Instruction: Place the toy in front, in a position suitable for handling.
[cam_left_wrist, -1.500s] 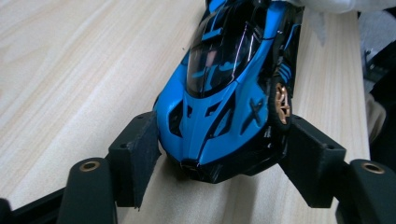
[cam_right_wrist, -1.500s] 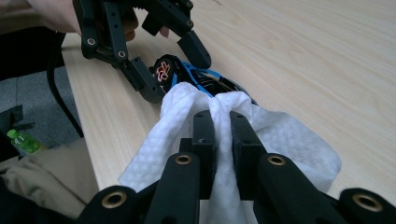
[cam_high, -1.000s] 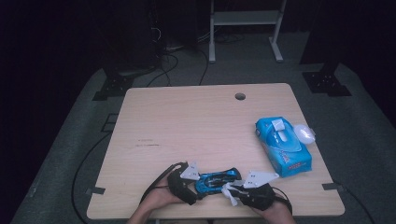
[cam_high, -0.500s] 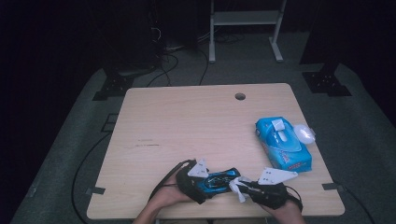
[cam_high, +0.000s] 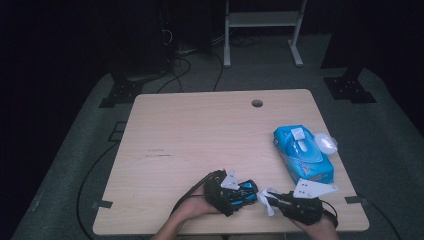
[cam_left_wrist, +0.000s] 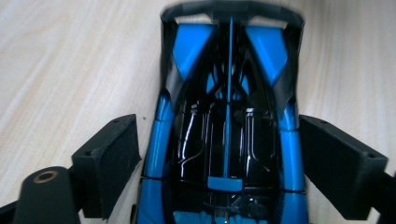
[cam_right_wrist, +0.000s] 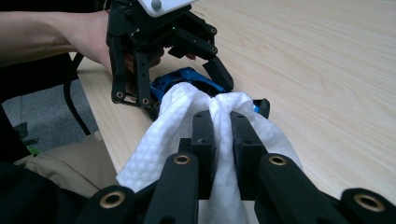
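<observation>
Down at the near edge of the counter (cam_high: 200, 130), the right gripper (cam_right_wrist: 219, 119) has its jaws pinched tight on a white wipe (cam_right_wrist: 173, 116), whose cloth bunches between the two black pads and spills out to either side. In the right gripper view the wipe's leading fold touches the blue toy car (cam_right_wrist: 184, 77) that sits just ahead of it. In the high view this gripper (cam_high: 267, 200) lies in the person's right hand (cam_high: 312, 225), pointing left toward the car (cam_high: 242, 192).

The left gripper (cam_left_wrist: 219, 154) straddles the car (cam_left_wrist: 229, 121) from the other side. Its jaws have just been opening, with the car between them. In the left gripper view the left pad stands just clear of the car's flank, with a sliver of wood showing between; the right pad sits right beside the other flank, and whether it touches cannot be told. The car rests on the counter, its black and blue body running lengthwise between the pads.

From above, the left gripper (cam_high: 225, 192) and the person's left hand (cam_high: 192, 210) sit beside the right one, close to the counter's front edge and a little right of its middle.

Farther back on the right side lies a blue pack of wipes (cam_high: 302, 155), well apart from both grippers, with a small white object (cam_high: 327, 143) touching its far right corner. A round cable hole (cam_high: 257, 103) sits near the far edge.
</observation>
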